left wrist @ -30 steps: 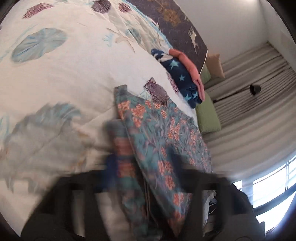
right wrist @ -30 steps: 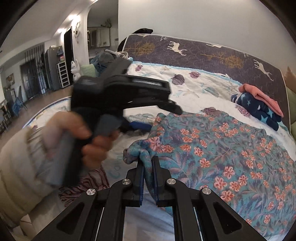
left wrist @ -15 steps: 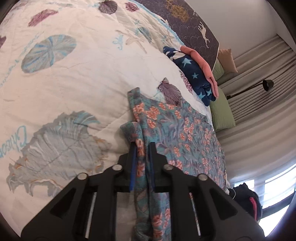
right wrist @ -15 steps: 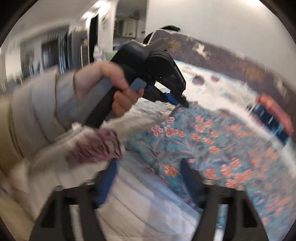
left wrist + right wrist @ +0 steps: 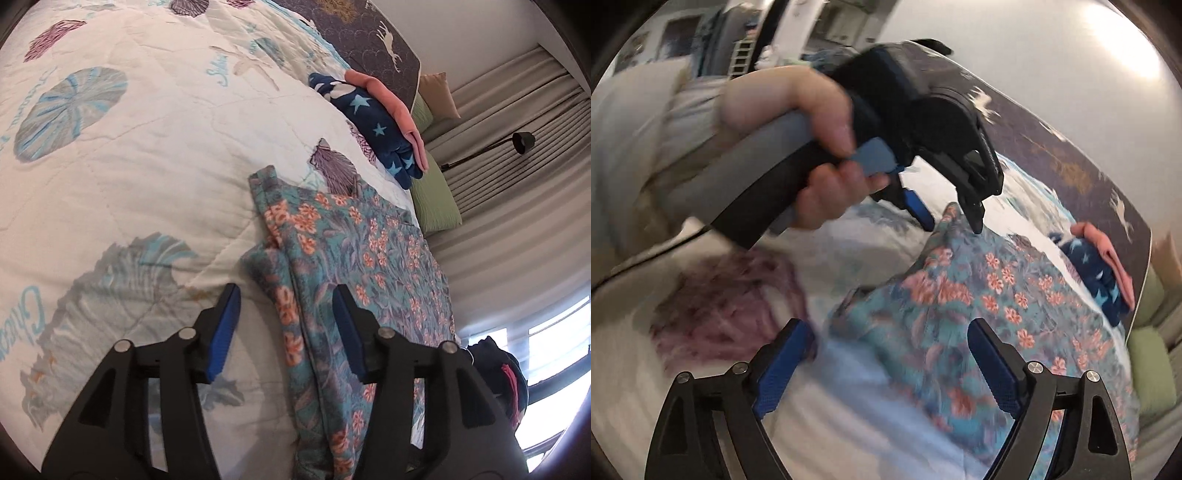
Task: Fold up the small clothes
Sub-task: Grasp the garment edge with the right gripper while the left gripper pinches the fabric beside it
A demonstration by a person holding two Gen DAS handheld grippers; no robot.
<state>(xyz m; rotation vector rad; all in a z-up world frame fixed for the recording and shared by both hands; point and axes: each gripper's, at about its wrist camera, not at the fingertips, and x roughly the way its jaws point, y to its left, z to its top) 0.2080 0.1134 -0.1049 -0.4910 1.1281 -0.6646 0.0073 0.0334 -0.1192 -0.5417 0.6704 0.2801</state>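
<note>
Now that both pairs of jaws have just been opening, the left gripper (image 5: 286,314) and right gripper (image 5: 892,350) stand apart, releasing the floral garment (image 5: 354,258), which lies folded on the seashell quilt (image 5: 147,147); this fold looks done.

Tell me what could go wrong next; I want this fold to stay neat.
Both grippers have just opened. The floral garment lies loose between the left gripper pads, its folded edge bunched, so it may spring open. The right gripper hangs low over a corner and could drag it.
</note>
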